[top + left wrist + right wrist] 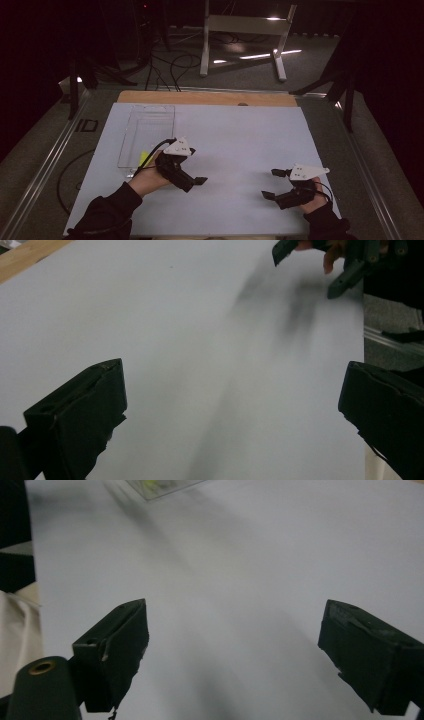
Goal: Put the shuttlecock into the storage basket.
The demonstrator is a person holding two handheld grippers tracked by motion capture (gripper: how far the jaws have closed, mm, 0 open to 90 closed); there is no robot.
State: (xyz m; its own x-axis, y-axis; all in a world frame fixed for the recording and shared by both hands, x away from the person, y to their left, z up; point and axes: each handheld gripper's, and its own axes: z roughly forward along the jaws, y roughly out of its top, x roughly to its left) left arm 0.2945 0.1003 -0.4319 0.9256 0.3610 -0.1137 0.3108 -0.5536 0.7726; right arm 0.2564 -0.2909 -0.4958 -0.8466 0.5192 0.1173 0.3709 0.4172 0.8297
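My left gripper [196, 166] hovers over the white mat [235, 135], just right of a clear plastic tray [147, 132]. In the left gripper view its jaws [235, 385] stand wide apart with nothing but bare mat between them. My right gripper [270, 183] is near the mat's front right and points left, open and empty; its own view shows it [235, 625] spread over bare mat. A small yellow item [144, 157] lies at the tray's near end, half hidden behind my left hand. The tray's corner [160, 487] appears at the top of the right gripper view.
The mat lies on a wooden tabletop [200, 97] whose strip shows along the far edge. Metal rails [45, 170] run along both sides of the table. Beyond it are a white stand [240, 30] and cables on a dark floor. The right gripper [320, 265] appears far off in the left gripper view.
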